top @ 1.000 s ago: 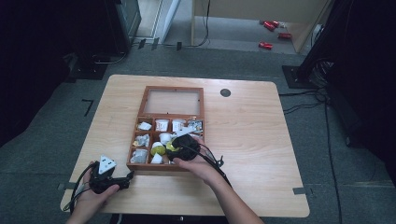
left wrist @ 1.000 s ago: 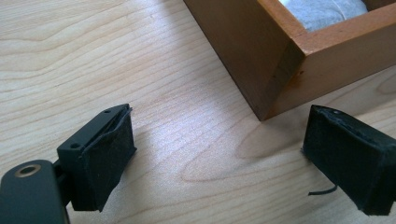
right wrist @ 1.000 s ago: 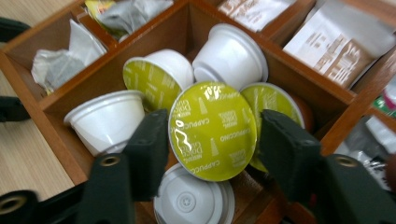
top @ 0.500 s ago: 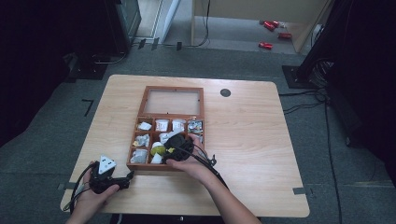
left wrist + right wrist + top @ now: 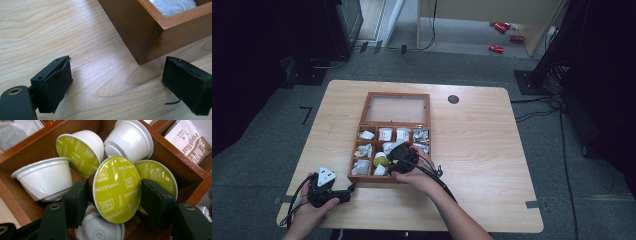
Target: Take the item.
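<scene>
Right gripper [image 5: 398, 159] jaws just closing, apparently gripping; left gripper [image 5: 346, 192] rests low, jaws wide apart.

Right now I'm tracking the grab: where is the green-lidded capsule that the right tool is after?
In the right gripper view the green-lidded capsule sits between the right tool pads, inside a wooden box compartment among other capsules.

Red cans [image 5: 502, 37] lie on the floor beyond the table [image 5: 492, 150], near dark cabinets [image 5: 342, 20].

right gripper [image 5: 398, 159] shifted slightly left over the wooden box [image 5: 371, 102], jaws just closing around a green-lidded capsule [image 5: 117, 188]
</scene>
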Motion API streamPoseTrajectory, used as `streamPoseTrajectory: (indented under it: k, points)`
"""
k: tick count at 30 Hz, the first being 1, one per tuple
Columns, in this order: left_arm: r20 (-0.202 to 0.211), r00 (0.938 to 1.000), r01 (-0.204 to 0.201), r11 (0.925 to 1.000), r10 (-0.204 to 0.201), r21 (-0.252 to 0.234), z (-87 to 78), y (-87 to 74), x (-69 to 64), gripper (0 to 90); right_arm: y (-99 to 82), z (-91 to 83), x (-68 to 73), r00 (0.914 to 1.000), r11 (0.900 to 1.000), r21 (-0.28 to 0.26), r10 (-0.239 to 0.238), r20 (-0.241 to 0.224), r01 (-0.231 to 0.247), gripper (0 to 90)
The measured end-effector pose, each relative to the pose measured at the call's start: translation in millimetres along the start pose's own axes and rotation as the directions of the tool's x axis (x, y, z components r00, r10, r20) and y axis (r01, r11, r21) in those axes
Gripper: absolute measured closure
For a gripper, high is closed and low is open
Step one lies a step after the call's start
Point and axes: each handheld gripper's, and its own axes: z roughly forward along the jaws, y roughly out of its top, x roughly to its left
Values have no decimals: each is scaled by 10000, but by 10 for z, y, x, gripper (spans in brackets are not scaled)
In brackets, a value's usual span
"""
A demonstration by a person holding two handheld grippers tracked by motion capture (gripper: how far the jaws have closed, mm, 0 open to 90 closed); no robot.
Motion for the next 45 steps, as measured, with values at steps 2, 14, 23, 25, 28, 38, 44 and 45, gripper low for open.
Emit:
streamPoseTrajectory:
  k: [2,14,23,25,28,38,44,45]
  points:
    - [-1,10000,-1,10000,1,0,0,0,0,94,-12,-20,-28,9995,9995,-224,194,-269,-200,458]
    - [2,10000,1,10000,-1,-1,0,0,0,94,-16,-173,-95,9955,9913,-1165,518,-788,-608,552]
    - [0,10000,3,10000,-3,-4,0,0,0,95,-63,-141,-54,9983,9926,-1144,344,-475,-397,539]
    - [-1,10000,3,10000,-3,-5,0,0,0,95,-82,-108,-31,9993,9939,-1085,144,-344,-181,530]
    - [-5,10000,12,10000,-12,-3,0,0,-1,94,-101,-77,-2,9998,9948,-1018,-101,-166,83,524]
    - [-9,10000,-14,10000,14,0,0,0,1,95,-122,-149,-23,9989,9914,-1275,-343,-304,302,575]
    - [-9,10000,1,10000,-1,-16,1,0,-1,94,-121,-208,-54,9992,9877,-1553,-242,-305,192,581]
    - [-12,10000,9,10000,-10,-23,1,0,-2,94,-118,-226,-58,9993,9877,-1560,-113,-357,56,581]
